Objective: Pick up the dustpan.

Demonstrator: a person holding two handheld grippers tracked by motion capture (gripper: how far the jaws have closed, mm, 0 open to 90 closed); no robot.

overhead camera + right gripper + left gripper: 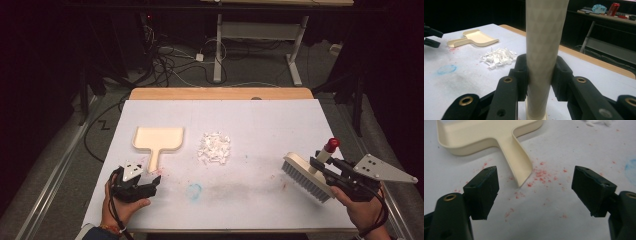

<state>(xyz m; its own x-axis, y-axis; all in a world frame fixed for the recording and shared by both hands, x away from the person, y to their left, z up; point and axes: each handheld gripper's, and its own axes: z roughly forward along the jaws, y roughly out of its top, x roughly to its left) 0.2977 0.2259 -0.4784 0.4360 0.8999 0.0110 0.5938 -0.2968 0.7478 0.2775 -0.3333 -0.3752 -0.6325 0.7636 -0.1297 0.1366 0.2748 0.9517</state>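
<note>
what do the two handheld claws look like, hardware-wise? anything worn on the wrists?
Both are black two-jaw units. The left claw and right claw each carry a grey three-cornered plate with dark dots on top and trail a black cable. Close up, the blocky jaw pads sit on arms with brass-coloured pivots. A beaded bracelet circles the left wrist.

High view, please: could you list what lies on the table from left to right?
Left tool → cream dustpan → pile of white scraps → brush → right tool, shut on the brush handle.
</note>
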